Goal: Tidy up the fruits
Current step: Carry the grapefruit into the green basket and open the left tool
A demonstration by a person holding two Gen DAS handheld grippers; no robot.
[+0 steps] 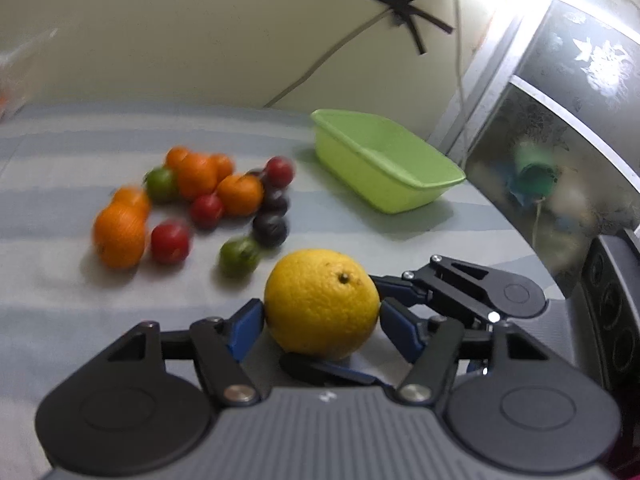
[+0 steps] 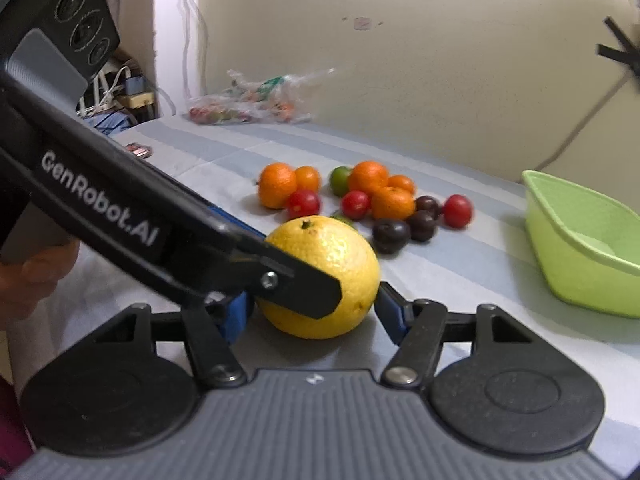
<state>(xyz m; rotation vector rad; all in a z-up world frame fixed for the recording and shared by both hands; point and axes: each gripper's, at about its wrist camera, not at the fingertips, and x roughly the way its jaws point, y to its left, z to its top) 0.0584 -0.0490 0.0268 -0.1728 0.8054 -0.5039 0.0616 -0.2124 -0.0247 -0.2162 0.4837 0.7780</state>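
A big yellow fruit [image 1: 322,304] sits on the counter [image 1: 60,300], which has a blue and white striped cloth on it. Both tools are at this fruit. The left tool [image 1: 320,322] has its blue pads on the two sides of the fruit, and they look like they touch its skin, so it holds the fruit. The right tool [image 2: 314,314] also has the yellow fruit [image 2: 344,260] between its blue pads. Its right pad touches the fruit. Its left pad is partly hidden behind the left tool, so it is hard to tell if this tool grips the fruit or not.

Behind the yellow fruit lies a pile of small fruits [image 1: 192,204]: orange ones, red ones, green ones and dark purple ones. They lie close together and are well apart from the tools. One green fruit [image 1: 239,257] is just beside the yellow fruit.

A light green tub [image 1: 380,160] stands to the right of the yellow fruit, farther back. A clear bag [image 2: 248,104] lies far behind the pile, near the wall.

A hand [image 2: 32,276] shows to the left of the yellow fruit in the right view.
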